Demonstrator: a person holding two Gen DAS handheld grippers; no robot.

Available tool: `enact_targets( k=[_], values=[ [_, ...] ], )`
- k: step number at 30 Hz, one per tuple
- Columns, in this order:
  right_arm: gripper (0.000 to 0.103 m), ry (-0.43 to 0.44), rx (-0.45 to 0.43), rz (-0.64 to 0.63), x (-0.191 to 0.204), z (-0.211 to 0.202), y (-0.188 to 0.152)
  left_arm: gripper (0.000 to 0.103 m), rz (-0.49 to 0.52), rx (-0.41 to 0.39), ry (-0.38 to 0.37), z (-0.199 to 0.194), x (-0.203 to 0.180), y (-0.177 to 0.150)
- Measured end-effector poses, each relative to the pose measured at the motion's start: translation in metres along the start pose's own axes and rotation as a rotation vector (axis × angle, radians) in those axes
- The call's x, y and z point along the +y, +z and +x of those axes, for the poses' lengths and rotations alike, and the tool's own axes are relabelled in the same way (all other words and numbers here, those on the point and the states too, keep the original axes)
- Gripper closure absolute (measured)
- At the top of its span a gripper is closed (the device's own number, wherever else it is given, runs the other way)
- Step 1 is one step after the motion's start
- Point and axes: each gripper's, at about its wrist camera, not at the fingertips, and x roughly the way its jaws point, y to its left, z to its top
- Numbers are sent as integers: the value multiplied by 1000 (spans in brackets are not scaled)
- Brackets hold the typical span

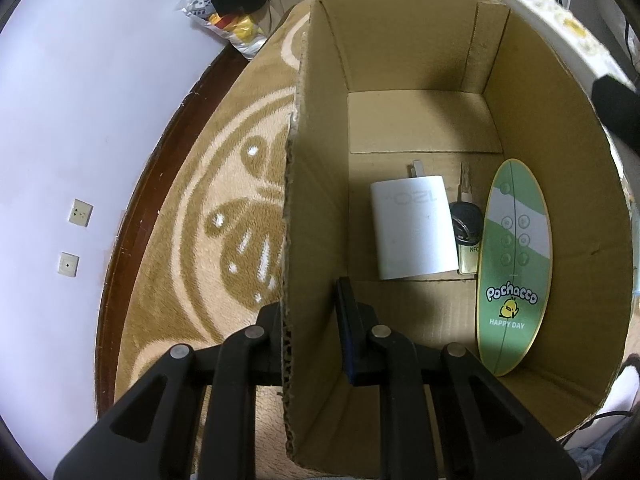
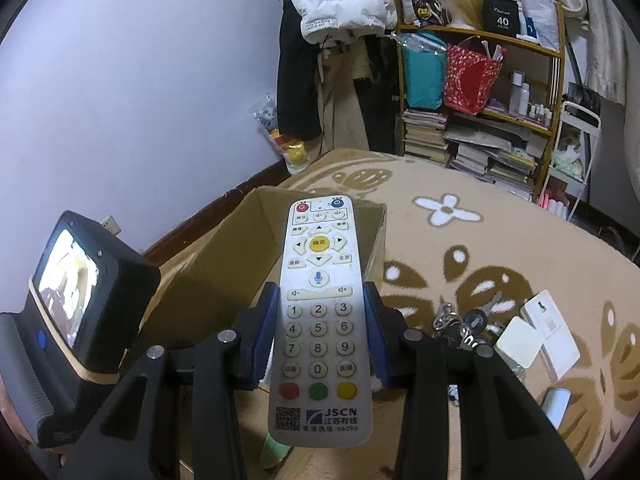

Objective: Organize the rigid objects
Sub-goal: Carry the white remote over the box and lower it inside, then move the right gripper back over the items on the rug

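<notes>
"JSCN" and "96296" are printed on the white remote control [image 2: 319, 320], which is clamped at its sides between the blue pads of the right gripper [image 2: 319, 330] above the cardboard box [image 2: 224, 264]. "Pochacco" and "HAPPY DAY" are read on the green oval remote [image 1: 514, 264] leaned inside the box beside a white charger [image 1: 412, 228] and a key [image 1: 466, 220] tagged "NFC". The box's left wall is pinched by the nearly closed left gripper [image 1: 310, 320].

The box [image 1: 400, 80] is matt brown cardboard, its cut edge showing rough fluting. Inside it lie a smooth white plastic charger [image 1: 414, 228] and a glossy green paddle-shaped board [image 1: 514, 264]. Under the box, the rug [image 1: 192, 216] is fuzzy pile. The remote [image 2: 320, 316] is satin grey plastic.
</notes>
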Motion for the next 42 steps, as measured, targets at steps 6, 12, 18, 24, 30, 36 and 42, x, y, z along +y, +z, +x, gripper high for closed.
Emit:
enact_targets(
  k=[6, 12, 18, 24, 30, 36, 42],
  values=[
    [60, -4, 26, -4, 3, 7, -4, 85, 2, 1, 1, 1, 1, 0],
    [60, -8, 28, -19, 7, 7, -5, 85, 7, 1, 5, 2, 0, 0],
    [60, -4, 48, -16, 12, 8, -1, 85, 6, 4, 4, 3, 0, 0],
    [60, -19, 52, -39, 17, 12, -4, 85, 4, 5, 1, 3, 0, 1],
    [43, -75, 8, -15, 10, 6, -1, 84, 16, 5, 8, 3, 0, 0],
    [18, -123, -36, 36, -7, -2, 4, 84, 15, 6, 4, 3, 1, 0],
    [11, -212, -34, 78, -36, -2, 4, 84, 14, 7, 6, 2, 0, 0]
  ],
)
